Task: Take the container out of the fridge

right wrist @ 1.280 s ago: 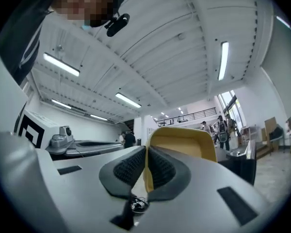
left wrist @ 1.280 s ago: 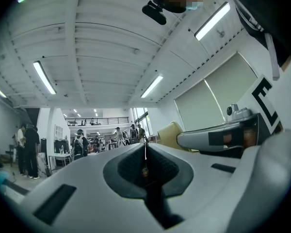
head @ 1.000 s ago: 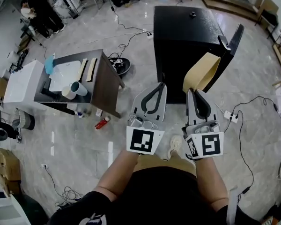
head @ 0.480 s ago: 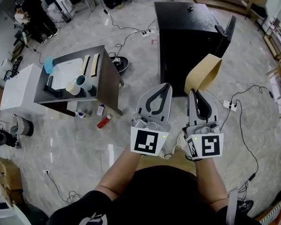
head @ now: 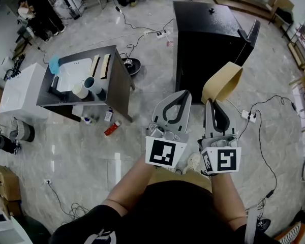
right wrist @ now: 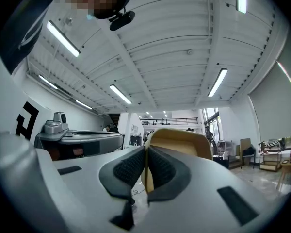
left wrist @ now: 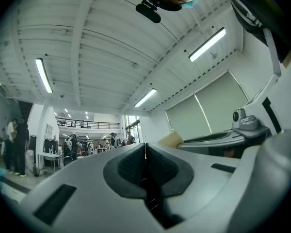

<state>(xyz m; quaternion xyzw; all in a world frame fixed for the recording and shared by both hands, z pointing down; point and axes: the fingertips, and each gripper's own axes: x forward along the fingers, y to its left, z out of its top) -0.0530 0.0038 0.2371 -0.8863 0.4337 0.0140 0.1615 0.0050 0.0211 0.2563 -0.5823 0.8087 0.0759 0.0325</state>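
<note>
A tan, shallow container [head: 221,83] is held up by its rim in my right gripper [head: 214,101], whose jaws are shut on it; in the right gripper view the container [right wrist: 177,142] rises just beyond the pads. My left gripper [head: 182,94] is beside it on the left, jaws pressed together with nothing between them [left wrist: 145,152]. The black fridge [head: 209,39] stands ahead on the floor, its door [head: 253,34] ajar at the right side. Both grippers point upward, so their views show mostly ceiling.
A dark table [head: 86,83] with a white tray, cups and wooden pieces stands at the left, bottles on the floor by its leg. Cables and a power strip [head: 246,116] lie right of me. A person [head: 38,9] sits far left.
The head view has drifted: the fridge and table sit slightly further right and lower in frame. Both grippers stay side by side, the right one still shut on the tan container.
</note>
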